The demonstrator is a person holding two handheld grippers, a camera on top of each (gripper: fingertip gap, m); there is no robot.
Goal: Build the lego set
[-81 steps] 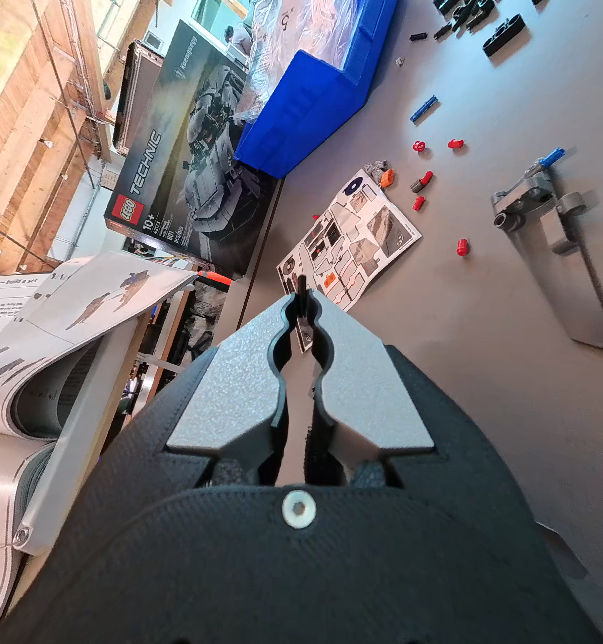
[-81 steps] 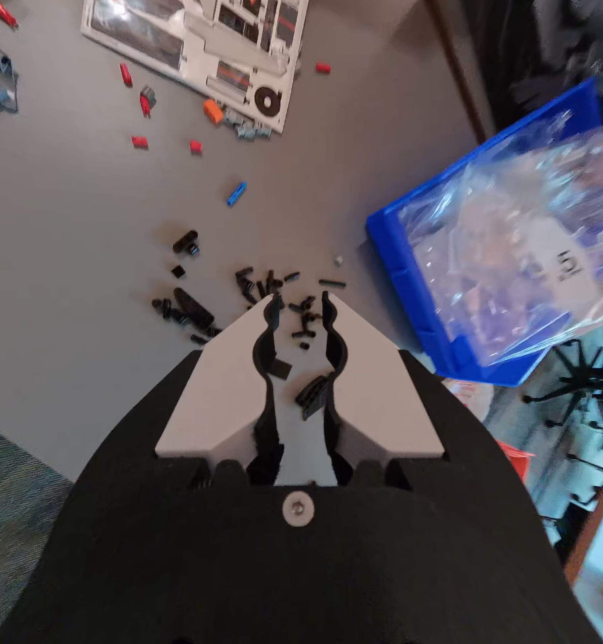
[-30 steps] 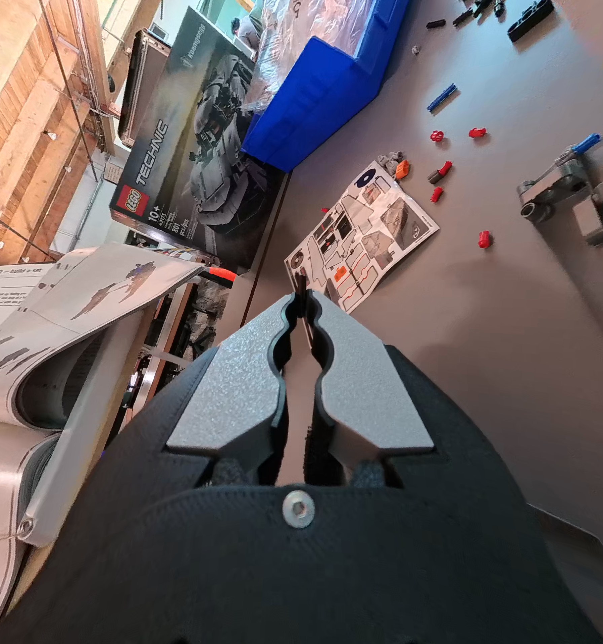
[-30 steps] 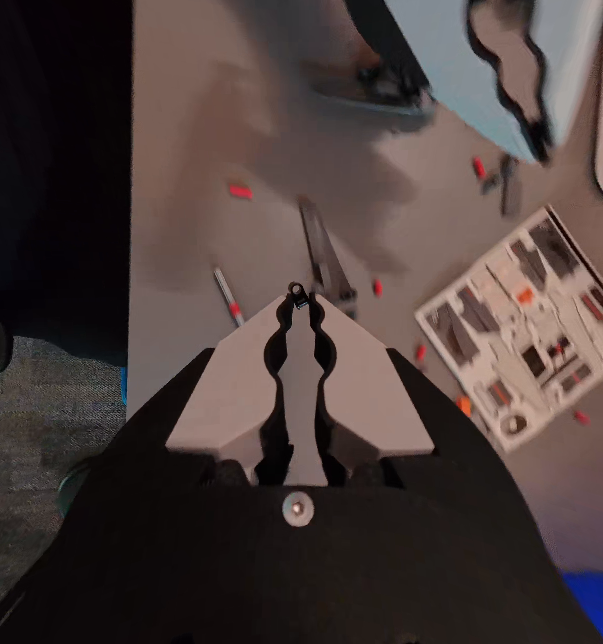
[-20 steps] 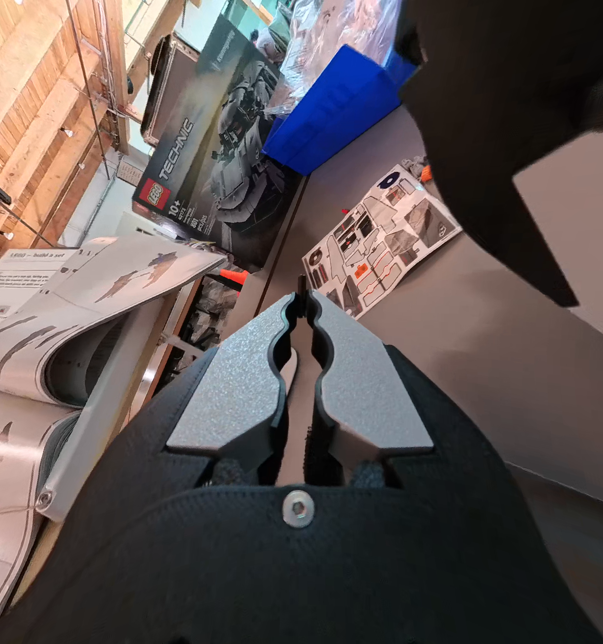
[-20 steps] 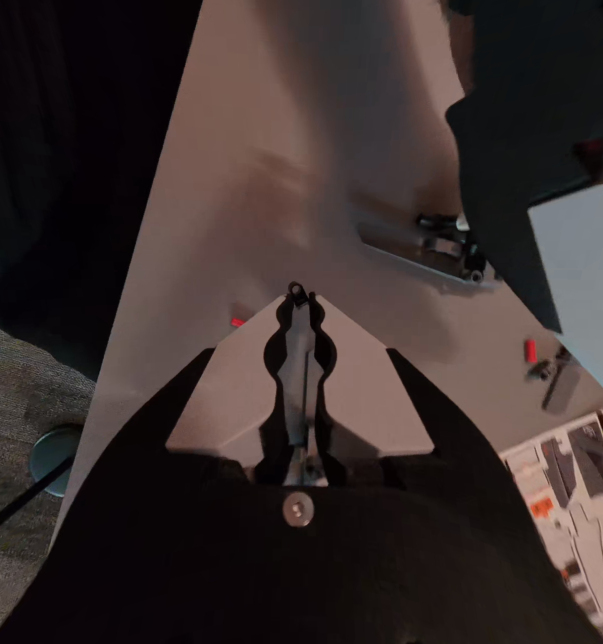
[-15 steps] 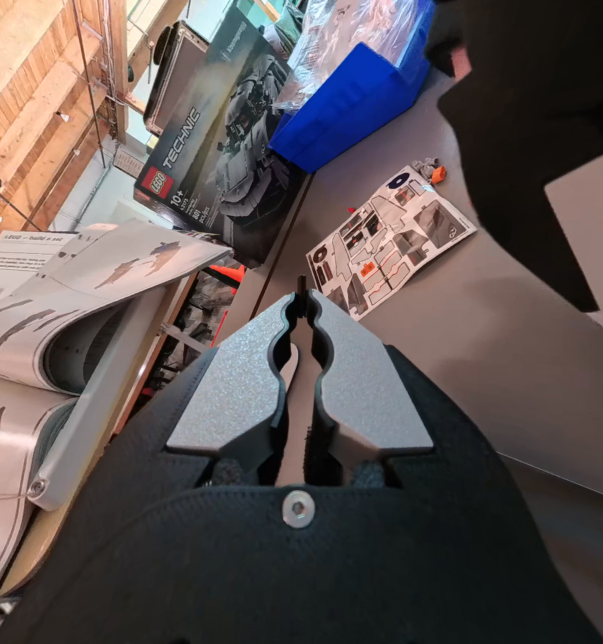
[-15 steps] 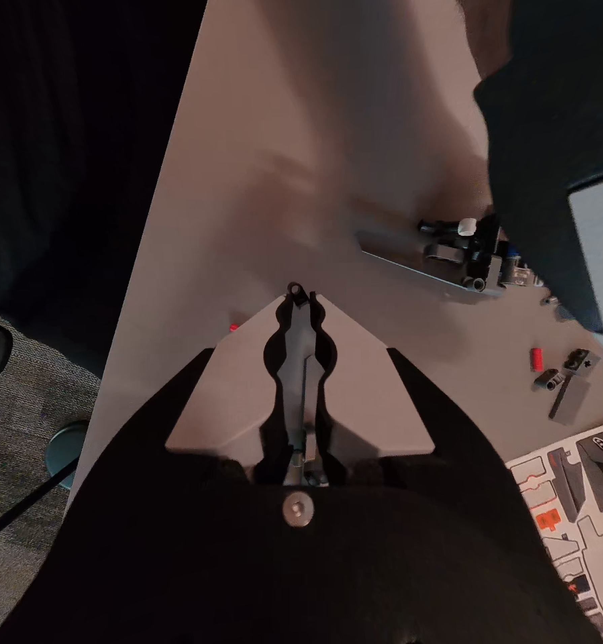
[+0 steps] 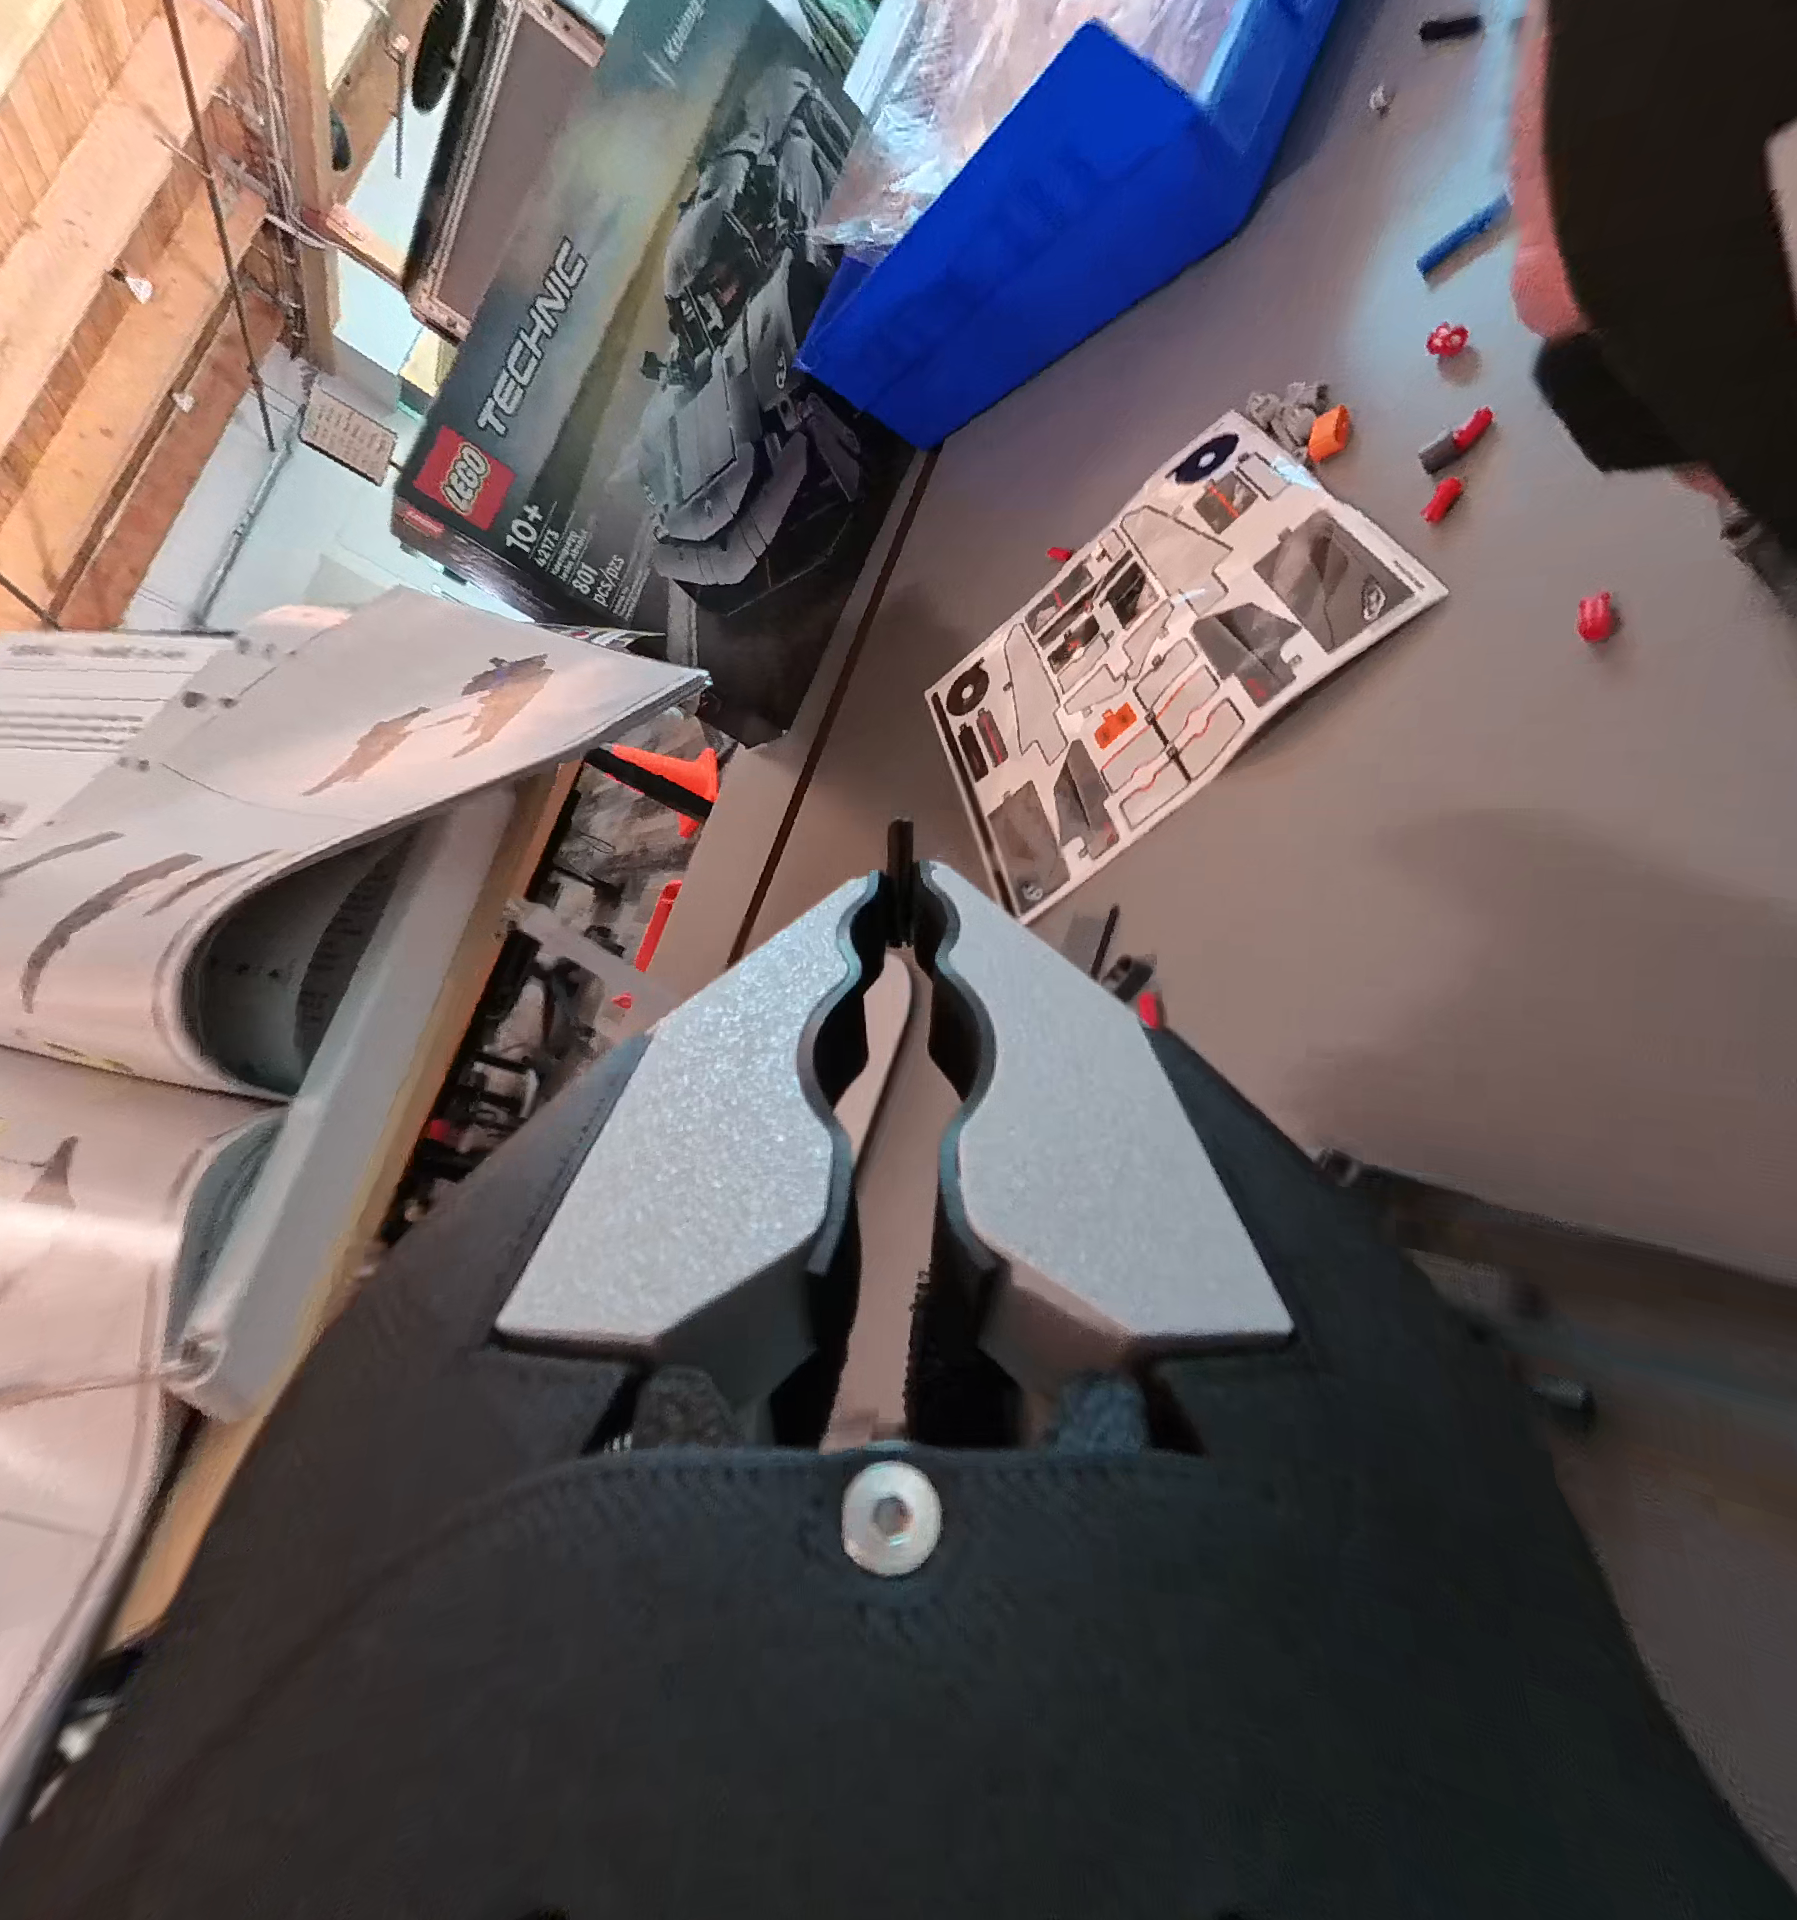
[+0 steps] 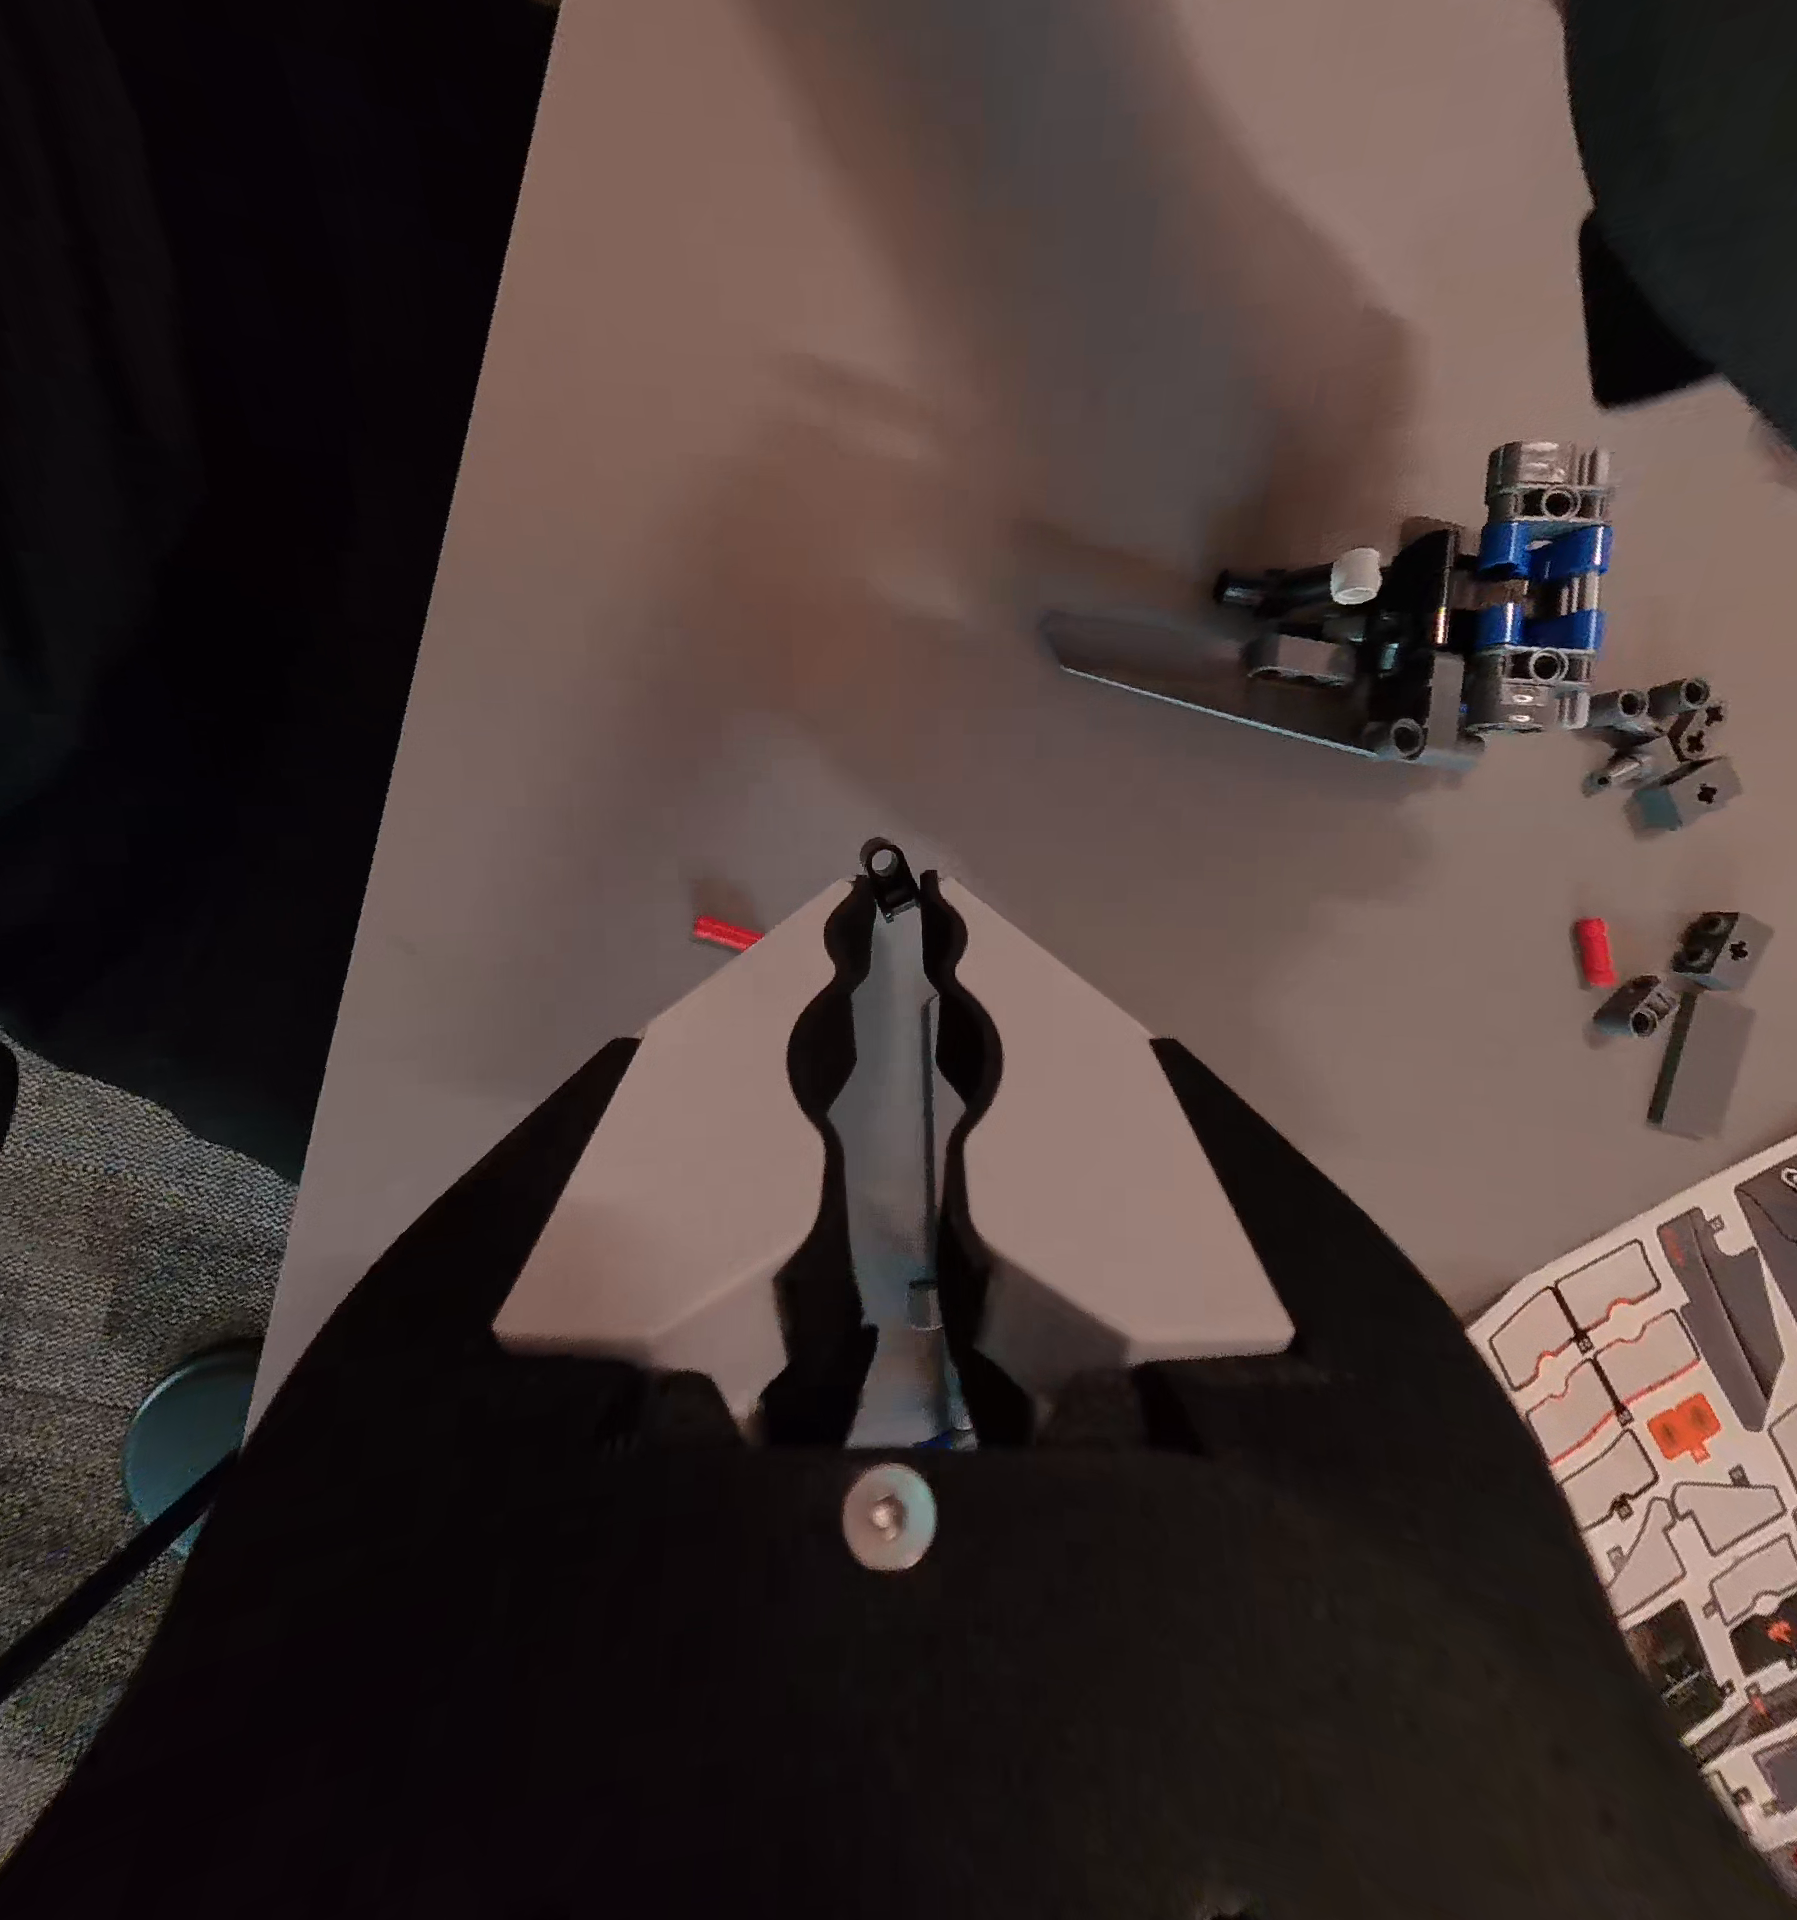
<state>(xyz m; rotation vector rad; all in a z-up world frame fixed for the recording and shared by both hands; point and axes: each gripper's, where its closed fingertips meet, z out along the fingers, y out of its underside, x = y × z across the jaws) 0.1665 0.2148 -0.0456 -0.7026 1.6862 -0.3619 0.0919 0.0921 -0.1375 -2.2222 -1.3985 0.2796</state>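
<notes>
My left gripper [image 9: 899,902] is shut on a thin black pin [image 9: 900,844] that sticks out past its tips, held above the grey table [image 9: 1445,987]. My right gripper [image 10: 889,885] is shut on a small black connector [image 10: 881,864] with a round hole, held above the table near its left edge. A partly built assembly [image 10: 1434,634] of grey, black and blue parts lies to the upper right in the right wrist view. The right gripper's dark body [image 9: 1704,239] also fills the top right corner of the left wrist view.
A sticker sheet [image 9: 1185,665] [image 10: 1704,1455] lies on the table. Around it are red pins [image 9: 1595,618], an orange piece [image 9: 1328,431] and loose grey pieces [image 10: 1694,997]. A blue bin [image 9: 1029,239], the set's box [image 9: 645,364] and an open instruction booklet [image 9: 250,779] stand at the back left. There is about 15 cm between the tips of the two grippers.
My right gripper was open over a pile of black pieces; it has shut on the black connector and swung over beside the left gripper. My left gripper has stayed shut on its pin and shifted slightly.
</notes>
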